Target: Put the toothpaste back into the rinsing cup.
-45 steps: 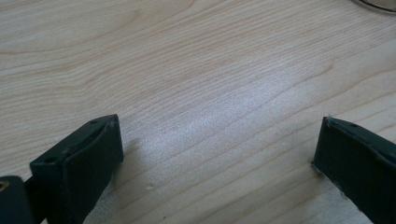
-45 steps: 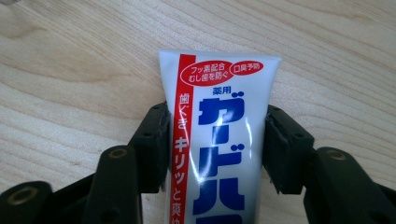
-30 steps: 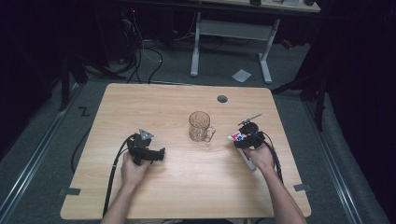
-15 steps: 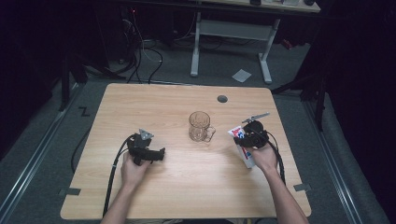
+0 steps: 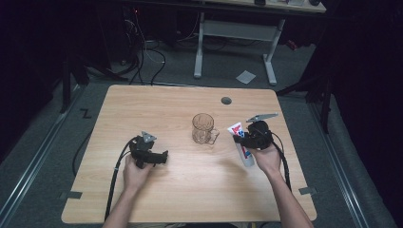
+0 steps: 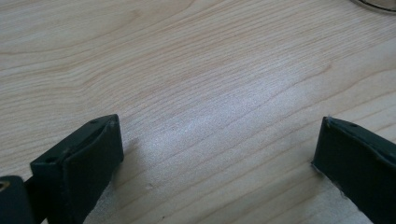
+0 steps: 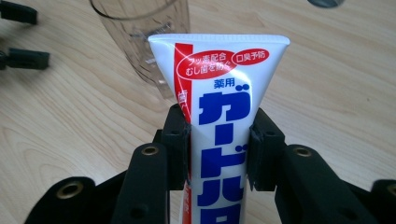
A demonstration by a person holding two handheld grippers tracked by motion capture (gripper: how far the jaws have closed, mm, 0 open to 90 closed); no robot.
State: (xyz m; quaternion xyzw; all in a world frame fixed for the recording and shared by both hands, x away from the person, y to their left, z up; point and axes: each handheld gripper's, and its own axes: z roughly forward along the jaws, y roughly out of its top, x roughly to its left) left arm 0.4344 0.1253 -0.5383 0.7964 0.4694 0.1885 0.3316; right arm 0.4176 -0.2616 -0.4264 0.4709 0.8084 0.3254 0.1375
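A white toothpaste tube [image 7: 219,112] with blue and red print is clamped between the jaws of my right gripper [image 7: 218,140], crimped end pointing away. In the high view that tube [image 5: 241,142] slants over the table's right side in the right gripper [image 5: 247,139], just right of a clear glass mug [image 5: 204,128] with a handle. The mug's base [image 7: 140,37] stands right behind the tube. My left gripper [image 5: 160,157] rests low on the wood at the left, jaws wide apart [image 6: 215,154] with bare tabletop between them.
The light wooden table [image 5: 157,107] has a round grey cable grommet [image 5: 226,100] near its far edge. A white desk frame [image 5: 237,35] and cables stand on the floor beyond. A paper scrap [image 5: 246,76] lies on the floor.
The right gripper has tilted and shifted slightly with the toothpaste tube, bringing it a little nearer the mug. The left gripper has stayed in place.
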